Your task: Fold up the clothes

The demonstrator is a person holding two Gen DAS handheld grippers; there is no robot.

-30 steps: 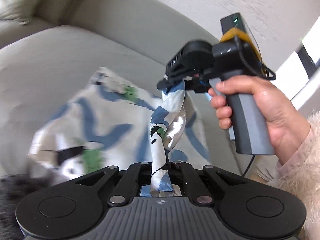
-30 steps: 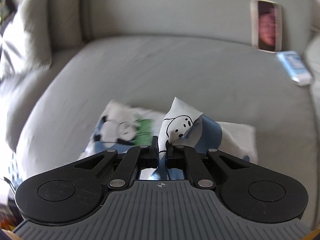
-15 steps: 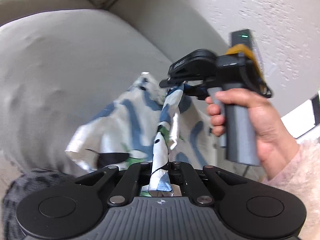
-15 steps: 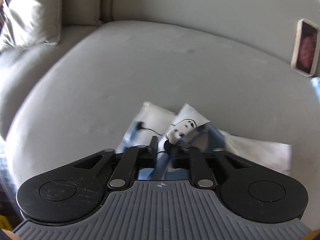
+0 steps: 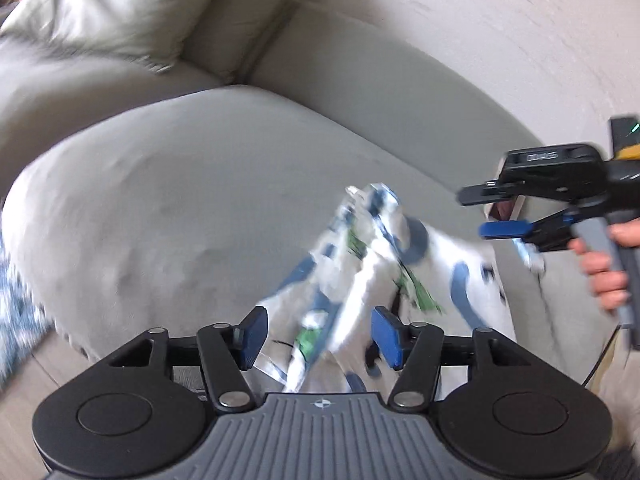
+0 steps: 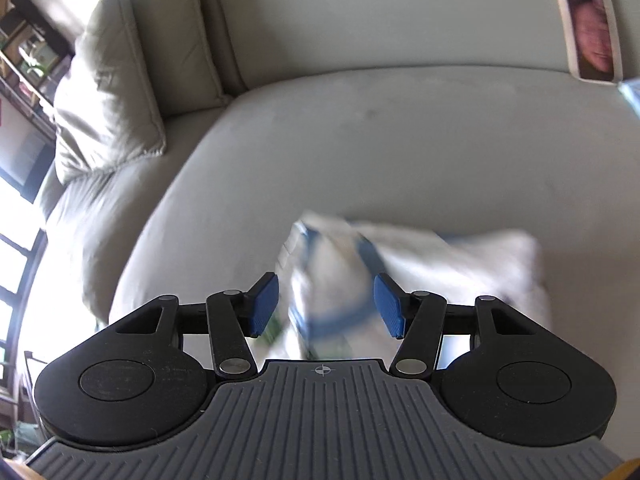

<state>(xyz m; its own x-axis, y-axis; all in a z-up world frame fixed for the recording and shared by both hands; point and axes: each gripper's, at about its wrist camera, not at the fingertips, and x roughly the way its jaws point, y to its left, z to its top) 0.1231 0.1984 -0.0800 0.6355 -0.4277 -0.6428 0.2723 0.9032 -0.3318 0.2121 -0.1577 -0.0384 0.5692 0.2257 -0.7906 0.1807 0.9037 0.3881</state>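
Note:
A white garment with blue and green print point(image 5: 372, 276) lies bunched on the grey sofa seat point(image 5: 180, 208), blurred by motion. My left gripper point(image 5: 320, 334) is open, its blue pads point(image 5: 256, 330) on either side of the cloth but not clamping it. My right gripper point(image 6: 326, 306) is open too, just above the same garment point(image 6: 440, 264). In the left wrist view the right gripper point(image 5: 492, 212) is seen from the side, held in a hand at the far right with its jaws apart and empty.
A grey cushion point(image 6: 108, 92) leans in the sofa's left corner. A phone in a pale case point(image 6: 590, 28) stands against the backrest at the right. A blue packet point(image 6: 632, 96) shows at the right edge. A blue-patterned rug point(image 5: 16, 312) lies on the floor at left.
Both grippers were shut on the garment and held it up; now both are open and the garment has dropped in a heap on the seat. The right gripper has moved away to the right.

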